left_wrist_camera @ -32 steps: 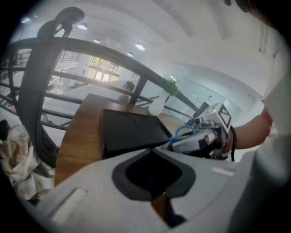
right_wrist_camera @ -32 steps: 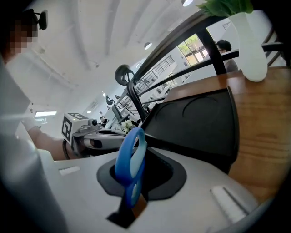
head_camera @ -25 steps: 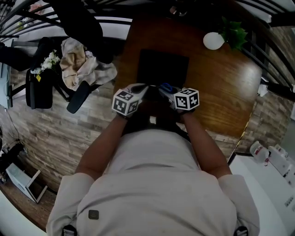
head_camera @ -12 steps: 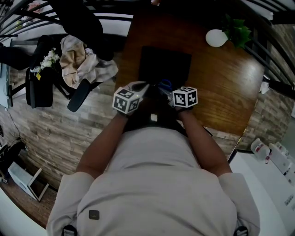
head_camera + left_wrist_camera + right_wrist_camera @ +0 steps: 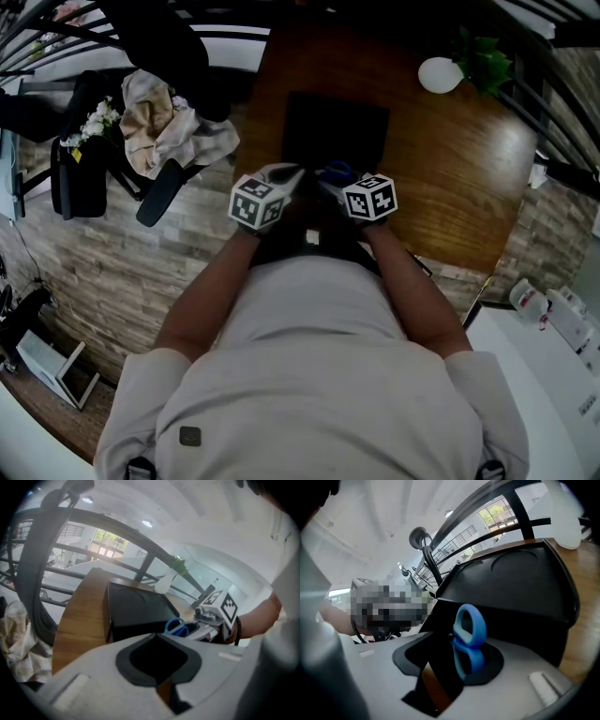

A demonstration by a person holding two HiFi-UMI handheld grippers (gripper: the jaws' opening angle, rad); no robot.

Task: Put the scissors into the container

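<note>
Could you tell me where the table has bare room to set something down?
The wide bare wood right of the container, nearer than the white vase, out to the table's edge. Left of the container only a narrow strip; scissors crowd its near side.

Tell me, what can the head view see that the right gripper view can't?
Only the head view shows the plank floor and a heap of cloth beside the wooden table. Only the right gripper view shows the right gripper up close: its jaws have just been opening, with the blue scissors between them. Both show those scissors, the black container and the table.
</note>
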